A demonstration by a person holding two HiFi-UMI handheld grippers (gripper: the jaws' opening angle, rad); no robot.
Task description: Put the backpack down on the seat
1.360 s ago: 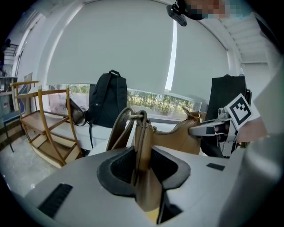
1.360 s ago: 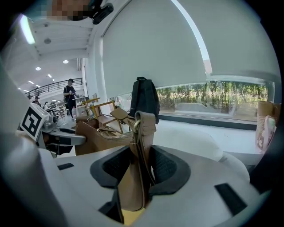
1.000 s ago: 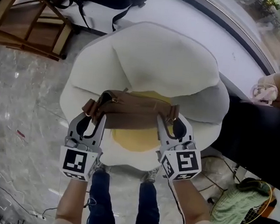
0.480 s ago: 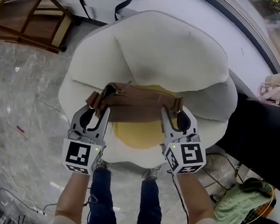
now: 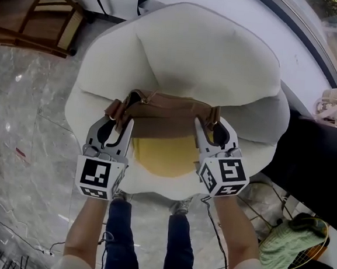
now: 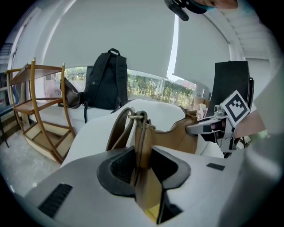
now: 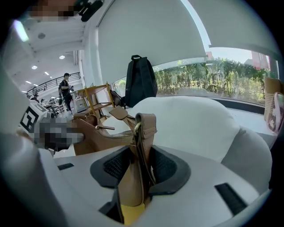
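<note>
The brown leather backpack (image 5: 165, 120) hangs stretched between the two tools above the seat (image 5: 205, 58), a big white rounded armchair with a yellow cushion (image 5: 160, 158) in its middle. The left tool (image 5: 118, 118) is pinching the bag's left end: in the left gripper view its jaws are pressed onto the folded strap and side panel, just below a metal ring (image 6: 135, 117). The right tool (image 5: 210, 127) is pinching the right end the same way, its dark pads clamped on the strap tab and the leather under it, with the zipped top edge running off to the left in the right gripper view. Seen from the head camera, the bag lies crosswise over the far edge of the yellow cushion, close to the foot of the white backrest; whether its underside touches the cushion cannot be told. The person's legs (image 5: 142, 234) stand just at the near rim of the chair on a grey marble floor (image 5: 23, 124). A wooden rack (image 5: 32, 13) stands far left, and a black backpack (image 6: 105, 82) leans on the ledge beyond the chair. A green cloth (image 5: 291, 241) lies on the floor at near right.
</note>
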